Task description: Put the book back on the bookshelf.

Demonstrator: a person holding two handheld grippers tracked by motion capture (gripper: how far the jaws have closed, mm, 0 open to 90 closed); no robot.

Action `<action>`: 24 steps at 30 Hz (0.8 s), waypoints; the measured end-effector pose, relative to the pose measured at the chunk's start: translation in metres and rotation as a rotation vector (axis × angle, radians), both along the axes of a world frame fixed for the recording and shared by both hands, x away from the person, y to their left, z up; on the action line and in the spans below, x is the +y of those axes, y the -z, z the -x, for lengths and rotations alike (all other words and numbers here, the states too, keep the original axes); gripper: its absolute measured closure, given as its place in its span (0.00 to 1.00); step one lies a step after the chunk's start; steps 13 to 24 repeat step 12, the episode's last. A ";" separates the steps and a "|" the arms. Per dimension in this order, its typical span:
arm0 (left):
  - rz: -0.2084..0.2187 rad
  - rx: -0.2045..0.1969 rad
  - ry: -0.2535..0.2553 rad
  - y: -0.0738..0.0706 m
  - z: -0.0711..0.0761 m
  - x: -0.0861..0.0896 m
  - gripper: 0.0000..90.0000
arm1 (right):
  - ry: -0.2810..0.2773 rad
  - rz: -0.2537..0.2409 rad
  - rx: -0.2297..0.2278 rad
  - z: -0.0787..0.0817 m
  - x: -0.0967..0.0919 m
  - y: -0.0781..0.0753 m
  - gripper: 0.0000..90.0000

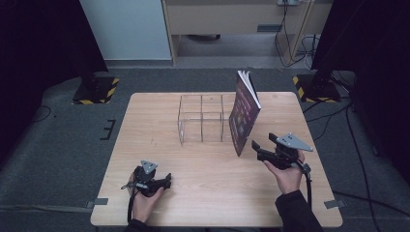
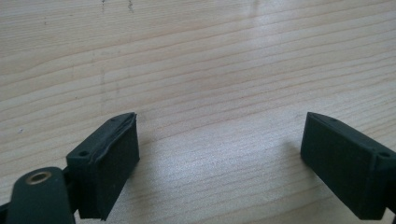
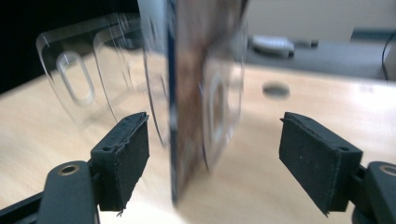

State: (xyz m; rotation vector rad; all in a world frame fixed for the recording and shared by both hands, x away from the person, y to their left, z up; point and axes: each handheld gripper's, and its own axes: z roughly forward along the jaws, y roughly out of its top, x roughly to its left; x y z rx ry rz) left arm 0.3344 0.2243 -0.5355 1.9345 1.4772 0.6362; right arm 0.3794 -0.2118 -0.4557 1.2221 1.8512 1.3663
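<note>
1. The book (image 1: 244, 112) is stood upright, tilted a little, against the right end of the clear rack (image 1: 202, 119), near the middle-right of the surface (image 1: 145, 159). It is judged to be leant there so the rack wall props it; its bottom corner rests on the wood just in front of the rack.
2. In the right gripper view the book (image 3: 187, 116) is seen edge-on between the fingers, farther off than their tips, w/ the rack's clear dividers (image 3: 74, 84) behind it. No contact is seen.
3. The right gripper (image 1: 261, 147) is held just beside the book's lower front corner, fingers spread wide w/ nothing between the pads — probably lined up so the thin edge can be taken.
4. The left gripper (image 1: 168, 181) is kept low near the front-left of the surface, well apart from book & rack, fingers (image 2: 109, 163) wide and empty over bare wood; judged parked out of the way.
5. Room: open wood is left in front of and right of the book; the rack blocks its left side. The right table edge is near, so approach from front-right looks freest.
</note>
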 end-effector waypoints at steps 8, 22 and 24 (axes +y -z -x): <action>0.000 0.001 0.000 0.000 0.000 0.000 0.11 | -0.023 0.162 0.177 0.008 -0.023 0.045 0.25; 0.001 0.002 0.002 0.000 0.000 0.000 0.11 | -0.004 0.225 0.251 0.009 -0.035 0.061 0.23; 0.001 0.002 0.002 0.000 0.000 0.000 0.11 | -0.004 0.225 0.251 0.009 -0.035 0.061 0.23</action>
